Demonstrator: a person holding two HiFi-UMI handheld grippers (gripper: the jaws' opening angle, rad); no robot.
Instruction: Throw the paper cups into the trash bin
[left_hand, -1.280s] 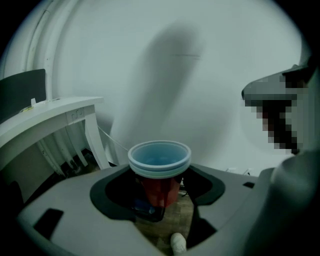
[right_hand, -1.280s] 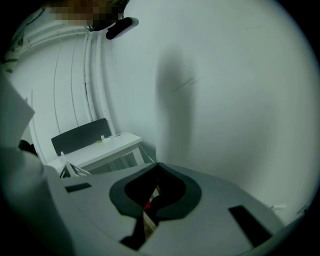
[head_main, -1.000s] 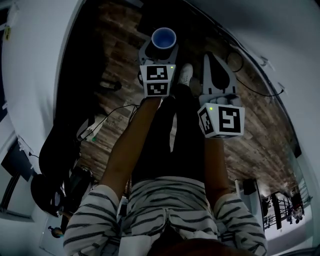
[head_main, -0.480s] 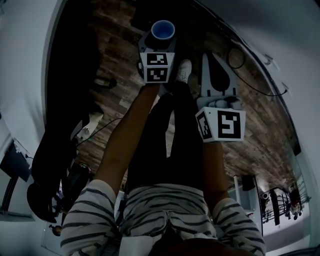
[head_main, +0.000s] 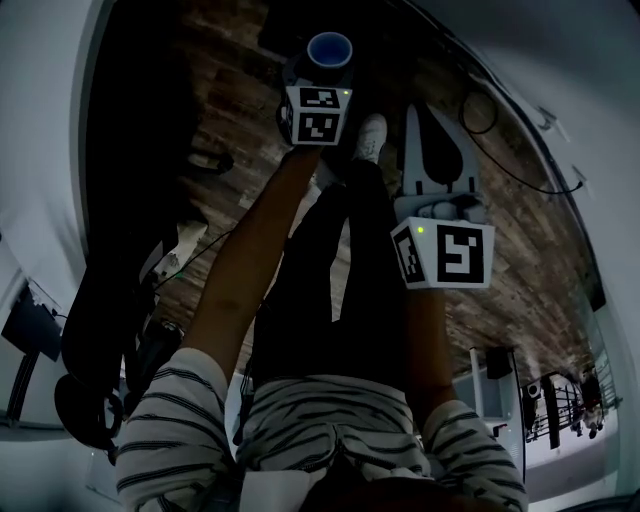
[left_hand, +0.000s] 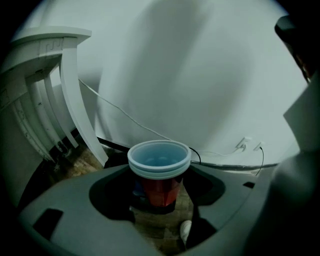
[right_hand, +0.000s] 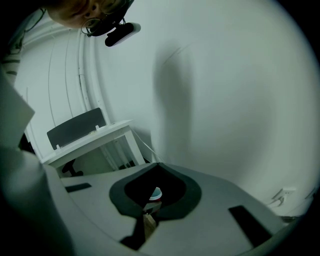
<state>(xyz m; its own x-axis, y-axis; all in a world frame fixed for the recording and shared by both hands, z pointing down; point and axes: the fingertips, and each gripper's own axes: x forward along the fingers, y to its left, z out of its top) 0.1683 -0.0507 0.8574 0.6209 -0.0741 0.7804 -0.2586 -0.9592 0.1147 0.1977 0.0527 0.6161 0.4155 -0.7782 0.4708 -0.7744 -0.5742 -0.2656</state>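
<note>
The white wall (left_hand: 210, 70) filled most of what you faced, with the dark wood floor (head_main: 235, 120) under you and a white table (right_hand: 92, 139) off to one side. Your left gripper (head_main: 327, 68) reached out ahead of your legs, its jaws pinching the paper cups (left_hand: 160, 161). They stood upright as a nested stack, red on the outside and pale blue at the rims, above the floor. Your right gripper (head_main: 424, 125) hung beside it, nearer your body, with its jaws pressed together on nothing. A white shoe (head_main: 371, 140) showed between the two grippers.
</note>
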